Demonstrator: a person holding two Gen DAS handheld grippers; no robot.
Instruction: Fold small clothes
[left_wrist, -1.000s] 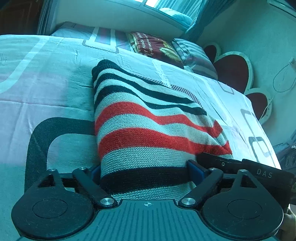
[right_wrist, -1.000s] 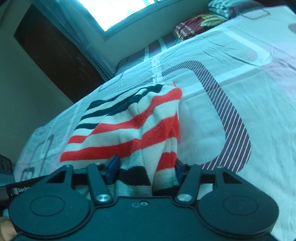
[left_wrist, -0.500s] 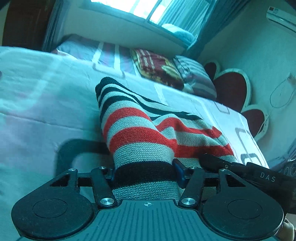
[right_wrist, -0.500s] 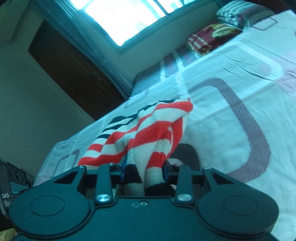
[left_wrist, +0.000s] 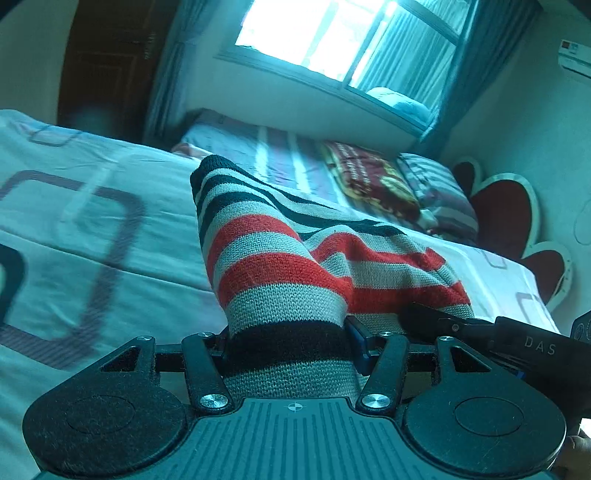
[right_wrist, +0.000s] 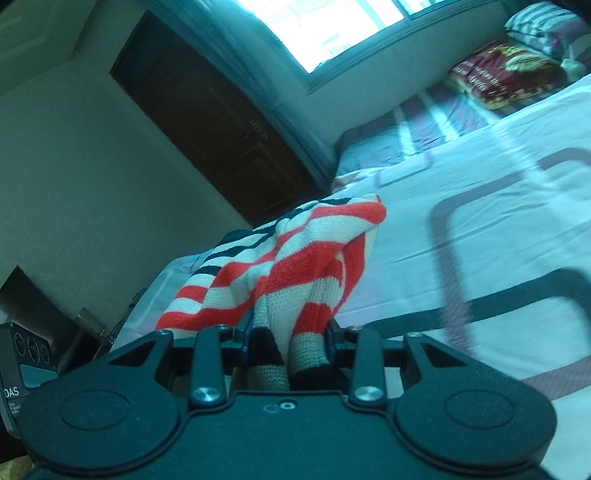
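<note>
A small knitted garment (left_wrist: 280, 266) with red, grey and black stripes lies on the bed, its near edge raised. My left gripper (left_wrist: 290, 343) is shut on its near black-striped edge. My right gripper (right_wrist: 290, 347) is shut on another bunched part of the same garment (right_wrist: 295, 266), which rises off the bed and drapes away to the left. The right gripper's black body (left_wrist: 517, 343) shows at the right of the left wrist view, close beside the left gripper. The fingertips are hidden in the cloth.
The bed sheet (left_wrist: 92, 229) is pale with dark rounded-square patterns. Pillows and a folded red blanket (left_wrist: 373, 184) lie at the head under the window. A heart-shaped headboard (left_wrist: 506, 218) stands at the right. A dark wooden door (right_wrist: 207, 118) is on the far wall.
Both grippers have closed on the garment's near edge and lifted it. The cloth now bunches and rises off the bed, and the cameras tilt upward toward the window.
</note>
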